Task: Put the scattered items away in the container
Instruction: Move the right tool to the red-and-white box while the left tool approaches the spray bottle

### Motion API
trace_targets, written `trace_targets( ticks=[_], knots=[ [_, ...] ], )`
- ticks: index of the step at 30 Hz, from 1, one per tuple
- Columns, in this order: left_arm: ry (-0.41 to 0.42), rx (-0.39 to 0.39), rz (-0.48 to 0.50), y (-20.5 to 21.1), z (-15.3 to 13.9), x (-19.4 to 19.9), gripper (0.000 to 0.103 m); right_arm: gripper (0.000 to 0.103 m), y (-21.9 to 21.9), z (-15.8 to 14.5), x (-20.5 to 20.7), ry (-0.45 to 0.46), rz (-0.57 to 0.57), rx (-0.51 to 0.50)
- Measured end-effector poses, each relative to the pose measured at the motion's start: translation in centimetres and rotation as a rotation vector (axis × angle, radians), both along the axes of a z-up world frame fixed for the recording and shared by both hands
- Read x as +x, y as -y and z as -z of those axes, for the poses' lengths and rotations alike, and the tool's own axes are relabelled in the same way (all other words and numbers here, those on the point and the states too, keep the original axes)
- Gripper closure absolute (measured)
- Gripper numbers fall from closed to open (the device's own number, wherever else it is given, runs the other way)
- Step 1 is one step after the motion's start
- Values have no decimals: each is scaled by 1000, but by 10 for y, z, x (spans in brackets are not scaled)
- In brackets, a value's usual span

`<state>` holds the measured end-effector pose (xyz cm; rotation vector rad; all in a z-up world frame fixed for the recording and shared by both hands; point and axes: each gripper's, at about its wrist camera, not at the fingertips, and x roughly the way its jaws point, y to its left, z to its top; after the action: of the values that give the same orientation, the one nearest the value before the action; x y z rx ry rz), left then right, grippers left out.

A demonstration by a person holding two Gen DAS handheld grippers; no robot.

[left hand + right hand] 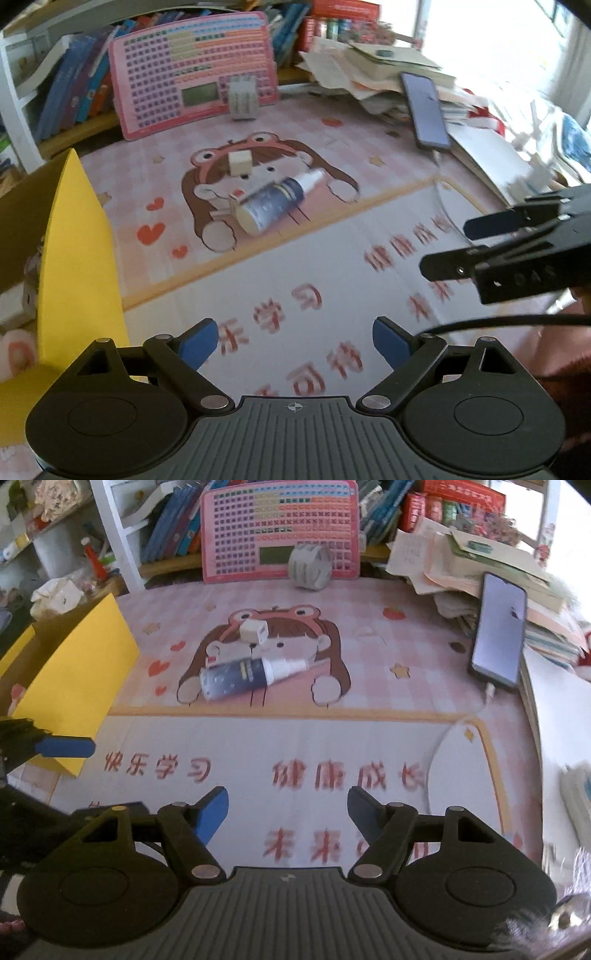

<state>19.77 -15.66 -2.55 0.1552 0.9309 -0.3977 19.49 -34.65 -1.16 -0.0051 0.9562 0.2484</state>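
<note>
A dark blue spray bottle (273,202) with a white nozzle lies on its side on the pink cartoon mat; it also shows in the right wrist view (251,677). A small white charger cube (240,162) (253,631) sits just behind it. A roll of tape (242,99) (309,566) stands at the back. A yellow-flapped cardboard box (77,251) (79,679) is at the left. My left gripper (293,341) is open and empty near the front edge. My right gripper (288,818) is open and empty; it shows at the right of the left wrist view (448,245).
A pink button-board toy (280,531) leans against books at the back. A phone (498,631) with a cable leans on a stack of papers and books (480,568) at the right. White shelving (114,542) stands at the back left.
</note>
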Motion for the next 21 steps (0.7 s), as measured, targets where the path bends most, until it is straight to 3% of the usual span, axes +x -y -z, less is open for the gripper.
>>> trace_targets(
  ticks=[9, 10, 12, 13, 17, 21],
  knots=[
    [31, 6, -71, 28, -6, 39, 18, 36, 20, -1, 66, 40, -39, 58],
    [32, 5, -76, 32, -4, 44, 21, 36, 21, -1, 74, 47, -49, 60],
    [21, 12, -78, 40, 2, 56, 38, 36, 21, -2, 88, 61, -73, 63],
    [18, 21, -85, 44, 5, 61, 39, 36, 20, -2, 96, 67, -89, 62],
    [45, 34, -136, 54, 10, 81, 40, 36, 14, 2, 124, 69, -179, 48],
    [70, 96, -128, 65, 16, 96, 40, 37, 1, 6, 153, 77, -271, 41]
  ],
)
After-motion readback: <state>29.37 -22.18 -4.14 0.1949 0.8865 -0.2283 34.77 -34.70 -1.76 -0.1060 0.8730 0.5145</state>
